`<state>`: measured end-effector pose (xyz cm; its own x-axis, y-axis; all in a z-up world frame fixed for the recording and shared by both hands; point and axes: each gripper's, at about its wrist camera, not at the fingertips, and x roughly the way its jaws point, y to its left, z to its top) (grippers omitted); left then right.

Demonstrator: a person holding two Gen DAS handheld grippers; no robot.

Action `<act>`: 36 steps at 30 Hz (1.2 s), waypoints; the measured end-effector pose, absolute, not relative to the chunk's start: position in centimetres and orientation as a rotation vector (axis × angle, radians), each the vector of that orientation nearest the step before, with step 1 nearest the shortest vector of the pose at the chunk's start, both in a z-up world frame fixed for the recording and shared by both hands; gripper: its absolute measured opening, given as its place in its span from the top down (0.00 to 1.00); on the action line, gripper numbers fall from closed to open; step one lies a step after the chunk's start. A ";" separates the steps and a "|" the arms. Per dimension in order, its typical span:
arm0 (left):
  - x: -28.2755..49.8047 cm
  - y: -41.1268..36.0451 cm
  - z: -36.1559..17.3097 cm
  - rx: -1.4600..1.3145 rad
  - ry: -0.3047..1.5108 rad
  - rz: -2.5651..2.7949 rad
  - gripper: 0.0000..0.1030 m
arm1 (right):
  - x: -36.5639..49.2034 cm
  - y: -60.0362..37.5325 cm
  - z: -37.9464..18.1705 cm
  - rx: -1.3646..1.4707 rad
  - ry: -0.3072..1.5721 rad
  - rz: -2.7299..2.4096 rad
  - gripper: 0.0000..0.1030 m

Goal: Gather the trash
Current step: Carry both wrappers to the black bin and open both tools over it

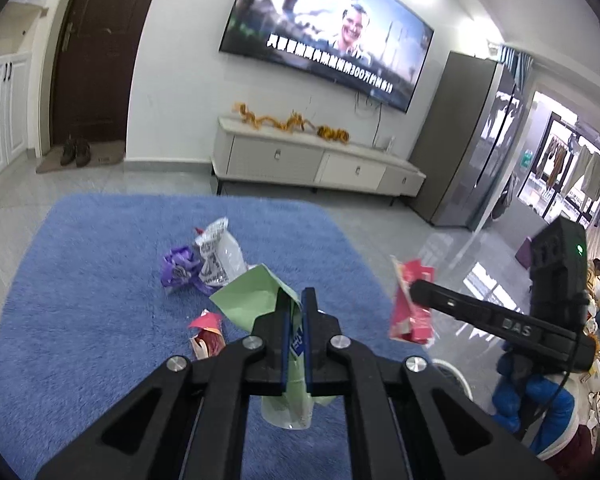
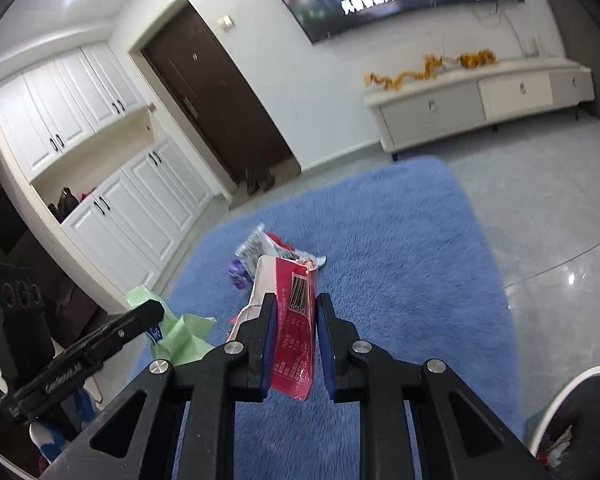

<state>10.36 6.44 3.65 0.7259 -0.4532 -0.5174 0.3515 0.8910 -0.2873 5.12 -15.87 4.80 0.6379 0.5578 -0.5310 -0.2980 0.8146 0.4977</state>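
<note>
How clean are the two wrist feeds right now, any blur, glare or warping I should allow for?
Left wrist: fairly sharp on the green wrapper in the left gripper; fisheye bows the TV; window glare on the floor tiles. Right wrist: motion-smeared rug and cabinet, yet the red wrapper in the right gripper reads clearly.

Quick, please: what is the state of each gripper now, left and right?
Left gripper: closed, holding the green wrapper.
Right gripper: closed, holding the red wrapper.
</note>
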 end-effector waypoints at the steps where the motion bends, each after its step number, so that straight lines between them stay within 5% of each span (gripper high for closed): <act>1: 9.8 6.4 4.2 -0.173 0.604 -0.447 0.96 | 4.1 -16.4 5.5 0.385 0.709 0.497 0.82; 20: 3.4 -7.2 10.0 -0.068 0.509 -0.683 0.96 | -7.8 -32.2 8.1 0.423 0.538 0.193 0.82; 36: 5.8 -31.8 -1.1 0.081 0.836 -0.982 0.96 | -8.1 -46.2 -5.6 0.594 0.789 -0.161 0.79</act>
